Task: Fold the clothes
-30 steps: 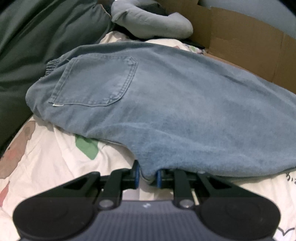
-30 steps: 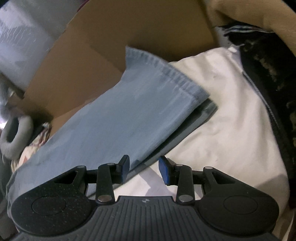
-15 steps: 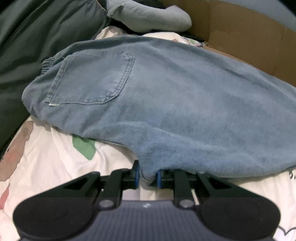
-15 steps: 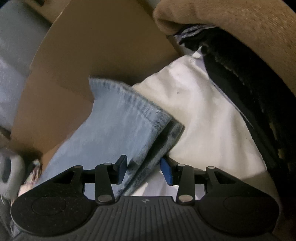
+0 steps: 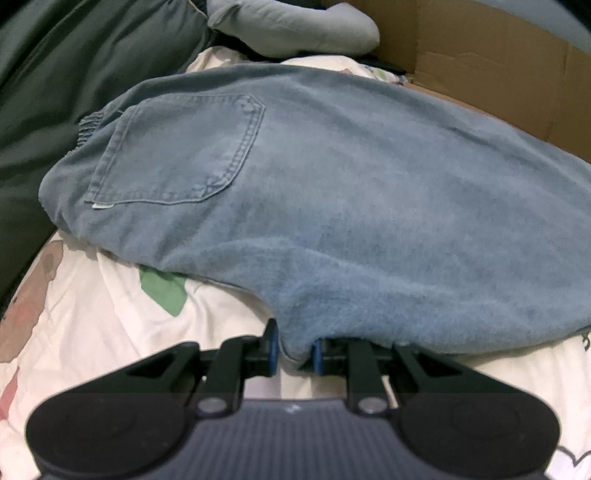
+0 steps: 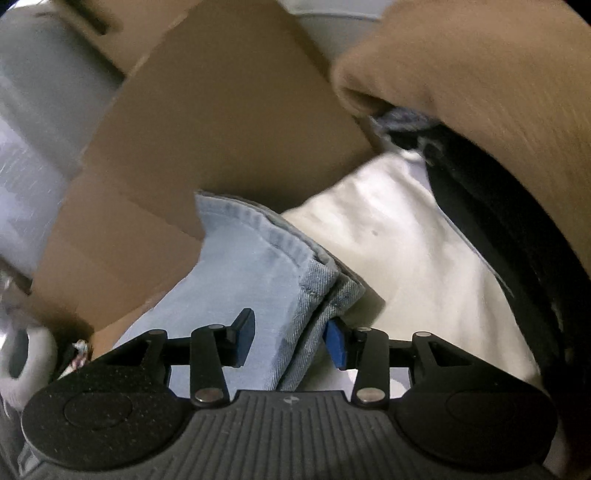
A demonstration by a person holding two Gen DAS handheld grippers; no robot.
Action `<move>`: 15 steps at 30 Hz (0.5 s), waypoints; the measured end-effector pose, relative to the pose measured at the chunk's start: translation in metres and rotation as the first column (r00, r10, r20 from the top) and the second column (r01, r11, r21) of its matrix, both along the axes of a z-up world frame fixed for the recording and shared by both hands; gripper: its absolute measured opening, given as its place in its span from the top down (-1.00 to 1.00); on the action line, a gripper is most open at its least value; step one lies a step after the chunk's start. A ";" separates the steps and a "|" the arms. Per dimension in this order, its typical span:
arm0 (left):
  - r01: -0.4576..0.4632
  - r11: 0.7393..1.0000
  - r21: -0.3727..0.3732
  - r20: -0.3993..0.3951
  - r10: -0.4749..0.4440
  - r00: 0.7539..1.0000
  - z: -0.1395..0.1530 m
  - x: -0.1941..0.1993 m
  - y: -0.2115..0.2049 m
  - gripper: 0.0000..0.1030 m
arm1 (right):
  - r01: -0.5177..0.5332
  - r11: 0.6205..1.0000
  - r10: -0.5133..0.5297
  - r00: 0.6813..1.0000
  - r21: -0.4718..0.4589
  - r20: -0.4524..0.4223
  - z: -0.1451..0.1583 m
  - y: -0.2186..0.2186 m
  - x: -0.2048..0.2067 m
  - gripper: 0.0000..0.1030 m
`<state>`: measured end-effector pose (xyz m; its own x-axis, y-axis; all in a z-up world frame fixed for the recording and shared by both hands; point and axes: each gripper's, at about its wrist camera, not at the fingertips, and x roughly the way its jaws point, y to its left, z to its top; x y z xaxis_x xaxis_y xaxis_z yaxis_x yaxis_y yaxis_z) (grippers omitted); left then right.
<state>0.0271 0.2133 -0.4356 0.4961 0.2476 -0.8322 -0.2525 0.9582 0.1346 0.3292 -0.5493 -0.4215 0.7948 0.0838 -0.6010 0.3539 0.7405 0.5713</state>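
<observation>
1. Left wrist view: one pair of light-blue jeans [image 5: 332, 192] lay across a printed white bed sheet [image 5: 92, 325], seat side up, with one back pocket [image 5: 177, 151] showing. The legs seemed already laid one over the other lengthwise, so I judged the first fold done; the folds across the length were not yet made.

2. In the same view, the left hand-held gripper [image 5: 293, 349] was clenched on the near edge of the jeans, a pinch of denim caught between its blue pads.

3. Other things counted there: one dark green cloth [image 5: 55, 92] at the left, one grey garment [image 5: 295, 26] at the top, and one cardboard box [image 5: 498, 66] behind the jeans. None of these looked folded, so more clothes probably remained.

4. Right wrist view: the leg end of the jeans lay partly on cardboard and partly against one white garment [image 6: 406, 251]. Two hems [image 6: 314, 273] were stacked, one just offset from the other.

5. The right hand-held gripper [image 6: 291, 341] stood released, its jaws apart, with the stacked hems lying between them but not squeezed.

6. Also counted: one tan fabric [image 6: 480, 81] at the upper right and one black item [image 6: 498, 229] beneath it, too blurred to name.
</observation>
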 end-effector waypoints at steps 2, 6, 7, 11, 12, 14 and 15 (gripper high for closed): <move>0.001 1.000 0.000 0.000 -0.001 1.000 0.000 0.000 0.001 0.63 | -0.011 1.000 0.011 1.000 -0.012 0.001 0.001 0.000 0.005 0.10; -0.017 1.000 -0.003 0.002 0.017 1.000 -0.001 0.000 0.001 0.63 | 0.000 1.000 0.000 1.000 0.004 -0.022 -0.006 -0.002 0.015 0.10; -0.027 1.000 -0.005 0.002 0.027 1.000 -0.002 0.001 0.001 0.63 | 0.005 1.000 -0.005 1.000 0.014 -0.027 -0.009 -0.003 0.015 0.10; -0.038 0.999 -0.008 0.004 0.038 0.999 -0.004 0.002 -0.001 0.62 | 0.022 0.998 -0.020 0.999 0.055 -0.037 -0.016 -0.005 0.016 0.10; -0.038 0.999 -0.006 0.004 0.038 0.999 -0.004 0.002 -0.002 0.61 | 0.024 0.998 -0.021 0.999 0.066 -0.038 -0.017 -0.006 0.016 0.10; -0.040 0.999 -0.005 0.004 0.040 0.999 -0.004 0.002 -0.001 0.61 | 0.027 0.994 -0.023 0.999 0.106 -0.037 -0.022 -0.008 0.014 0.10; -0.044 0.999 -0.006 0.004 0.044 0.999 -0.003 0.003 -0.001 0.61 | 0.027 0.992 -0.022 0.999 0.127 -0.037 -0.024 -0.008 0.012 0.10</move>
